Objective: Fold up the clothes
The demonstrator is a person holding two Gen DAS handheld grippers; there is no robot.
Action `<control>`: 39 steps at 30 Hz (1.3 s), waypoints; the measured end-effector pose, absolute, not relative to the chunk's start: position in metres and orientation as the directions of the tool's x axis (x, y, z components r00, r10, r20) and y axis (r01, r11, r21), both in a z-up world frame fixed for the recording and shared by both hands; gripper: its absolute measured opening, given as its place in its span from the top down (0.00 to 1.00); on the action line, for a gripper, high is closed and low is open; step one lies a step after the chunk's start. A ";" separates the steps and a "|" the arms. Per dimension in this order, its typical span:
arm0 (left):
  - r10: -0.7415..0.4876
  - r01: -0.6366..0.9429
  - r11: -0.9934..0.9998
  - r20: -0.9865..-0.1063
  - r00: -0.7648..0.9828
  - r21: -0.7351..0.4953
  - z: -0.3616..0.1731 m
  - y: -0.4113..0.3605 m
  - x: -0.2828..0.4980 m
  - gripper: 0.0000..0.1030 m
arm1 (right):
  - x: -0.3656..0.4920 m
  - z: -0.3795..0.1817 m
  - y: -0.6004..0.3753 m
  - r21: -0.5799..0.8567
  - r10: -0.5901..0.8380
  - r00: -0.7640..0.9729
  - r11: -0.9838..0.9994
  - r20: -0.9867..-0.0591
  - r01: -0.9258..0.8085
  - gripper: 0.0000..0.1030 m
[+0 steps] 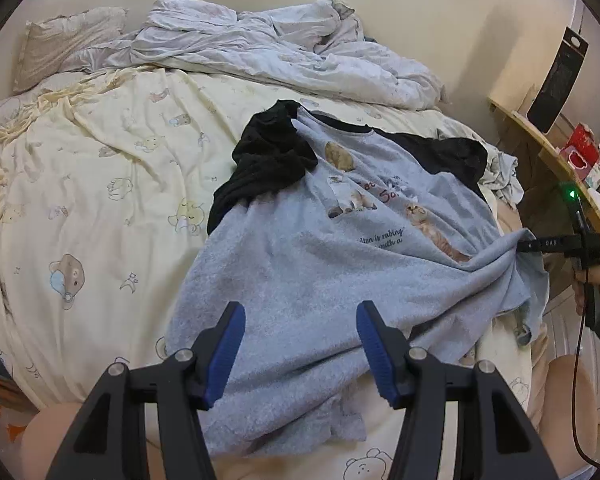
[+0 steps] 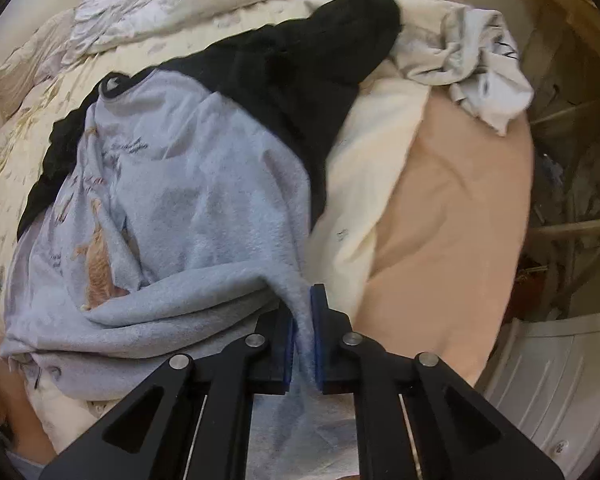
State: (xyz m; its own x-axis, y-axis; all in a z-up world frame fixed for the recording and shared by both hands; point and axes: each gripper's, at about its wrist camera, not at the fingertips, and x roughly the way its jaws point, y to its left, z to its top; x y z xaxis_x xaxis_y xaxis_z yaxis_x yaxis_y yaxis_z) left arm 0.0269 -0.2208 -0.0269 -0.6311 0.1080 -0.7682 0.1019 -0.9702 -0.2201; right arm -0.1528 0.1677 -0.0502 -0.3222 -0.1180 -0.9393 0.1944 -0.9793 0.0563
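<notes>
A light grey sweatshirt (image 1: 300, 264) with black sleeves and cat prints lies face up across the bed, its hem toward me. My left gripper (image 1: 300, 328) hovers open just above the lower hem, blue pads wide apart with nothing between them. My right gripper (image 2: 302, 320) is shut on the sweatshirt (image 2: 188, 200), pinching its right hem edge so the cloth bunches into folds. In the left wrist view that right gripper (image 1: 518, 246) shows at the far right, held by a hand. One black sleeve (image 1: 268, 160) is crumpled at the left shoulder, the other (image 2: 300, 92) stretches to the right.
The bed carries a cream bear-print sheet (image 1: 80, 184), a crumpled grey-white duvet (image 1: 268, 48) and a pillow (image 1: 64, 40) at the head. A white garment (image 2: 476, 64) is bunched at the right edge. A wooden shelf (image 1: 556, 152) with clutter stands to the right, a white cabinet (image 2: 556, 392) below.
</notes>
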 end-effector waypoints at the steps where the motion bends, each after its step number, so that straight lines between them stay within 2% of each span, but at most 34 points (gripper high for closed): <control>1: 0.109 0.098 -0.971 -0.771 -0.627 -0.217 -0.027 -0.220 0.026 0.43 | -0.149 -0.046 0.167 0.044 -0.114 -0.334 -0.977 -0.936 0.209 0.90; 3: 0.112 0.087 -0.974 -0.773 -0.625 -0.211 -0.028 -0.217 0.026 0.43 | -0.136 -0.030 0.170 0.003 -0.095 -0.385 -0.972 -0.918 0.233 0.73; 7: 0.118 0.061 -0.978 -0.770 -0.627 -0.200 -0.028 -0.211 0.024 0.43 | -0.104 0.000 0.184 0.063 -0.180 -0.435 -0.961 -0.882 0.271 0.65; 9: 0.119 0.057 -0.978 -0.769 -0.628 -0.199 -0.027 -0.210 0.023 0.43 | -0.079 0.004 0.188 0.237 -0.330 -0.374 -0.932 -0.867 0.273 0.48; 11: 0.122 0.066 -0.976 -0.768 -0.629 -0.208 -0.027 -0.212 0.023 0.43 | -0.057 -0.007 0.185 0.420 -0.481 -0.309 -0.874 -0.820 0.246 0.41; 15: 0.122 0.087 -0.971 -0.771 -0.625 -0.224 -0.028 -0.216 0.023 0.43 | -0.023 -0.063 0.175 0.749 -0.730 -0.238 -0.662 -0.640 0.018 0.41; 18: 0.116 0.088 -0.972 -0.775 -0.622 -0.216 -0.028 -0.215 0.025 0.43 | -0.020 -0.103 0.169 0.830 -0.775 -0.301 -0.537 -0.556 -0.150 0.41; 21: 0.106 0.078 -0.977 -0.776 -0.622 -0.196 -0.028 -0.211 0.027 0.43 | -0.027 -0.132 0.175 0.826 -0.719 -0.407 -0.493 -0.563 -0.273 0.41; 23: 0.099 0.073 -0.980 -0.778 -0.620 -0.183 -0.028 -0.209 0.027 0.43 | -0.031 -0.142 0.181 0.828 -0.681 -0.471 -0.470 -0.560 -0.305 0.44; 25: 0.094 0.066 -0.983 -0.780 -0.618 -0.170 -0.029 -0.207 0.028 0.43 | -0.033 -0.142 0.183 0.821 -0.642 -0.514 -0.484 -0.569 -0.304 0.56; 26: 0.091 0.063 -0.984 -0.781 -0.618 -0.164 -0.029 -0.205 0.028 0.43 | -0.034 -0.137 0.182 0.808 -0.617 -0.530 -0.515 -0.581 -0.287 0.82; 27: 0.089 0.059 -0.985 -0.781 -0.618 -0.159 -0.028 -0.204 0.028 0.43 | -0.034 -0.131 0.180 0.796 -0.598 -0.542 -0.544 -0.590 -0.267 0.97; 32: 0.098 0.033 -0.988 -0.780 -0.618 -0.150 -0.028 -0.198 0.027 0.43 | -0.025 -0.087 0.166 0.745 -0.575 -0.552 -0.653 -0.603 -0.134 0.98; 36: 0.124 -0.018 -0.989 -0.779 -0.614 -0.144 -0.027 -0.188 0.029 0.43 | -0.004 -0.047 0.172 0.752 -0.602 -0.565 -0.657 -0.564 -0.050 0.98; 39: 0.190 -0.089 -0.981 -0.772 -0.606 -0.171 -0.022 -0.178 0.035 0.43 | 0.012 -0.017 0.178 0.754 -0.623 -0.572 -0.657 -0.534 0.013 0.98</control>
